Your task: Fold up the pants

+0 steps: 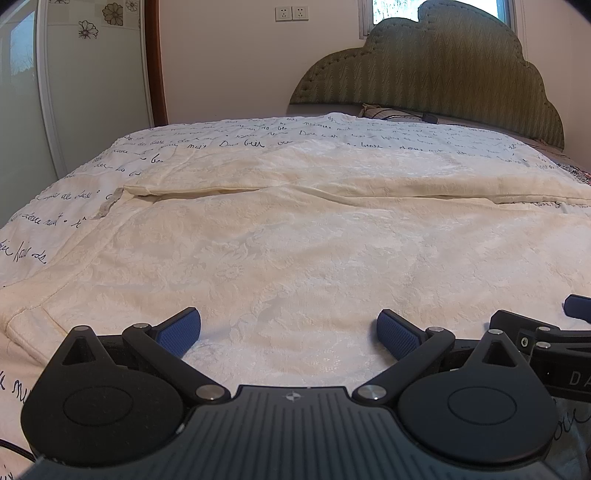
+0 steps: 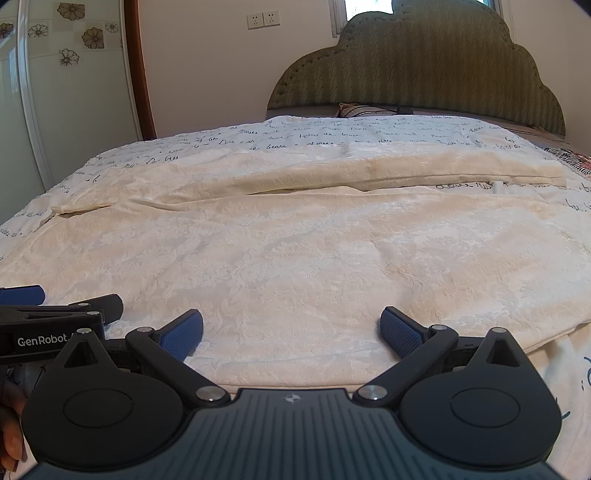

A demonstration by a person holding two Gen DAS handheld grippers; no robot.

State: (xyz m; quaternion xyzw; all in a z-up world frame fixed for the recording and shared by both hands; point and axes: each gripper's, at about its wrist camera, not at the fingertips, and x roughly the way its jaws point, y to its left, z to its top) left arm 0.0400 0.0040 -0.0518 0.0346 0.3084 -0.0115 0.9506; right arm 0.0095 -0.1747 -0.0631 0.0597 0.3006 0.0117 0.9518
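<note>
The cream pants [image 1: 295, 251] are spread flat on the bed [image 1: 55, 199]. Left gripper [image 1: 289, 332] and right gripper [image 2: 291, 330] are held over the near edge, fingers spread wide, gripping nothing.

Past my left fingers [image 1: 179, 330] the pants [image 1: 295, 251] run off the right edge; my other gripper [image 1: 546, 332] is cropped there, perhaps spread.

**Item count**

1 pair of cream pants [image 1: 295, 258], 2 legs spread across it. 1 bed [image 1: 55, 192] with 1 script-print cover. 1 green headboard [image 1: 443, 74]. 2 wall sockets [image 1: 291, 13], far. 2 grippers, left gripper [image 1: 288, 332] and right gripper [image 2: 291, 332], 2 blue fingers [image 2: 184, 334] each.
</note>
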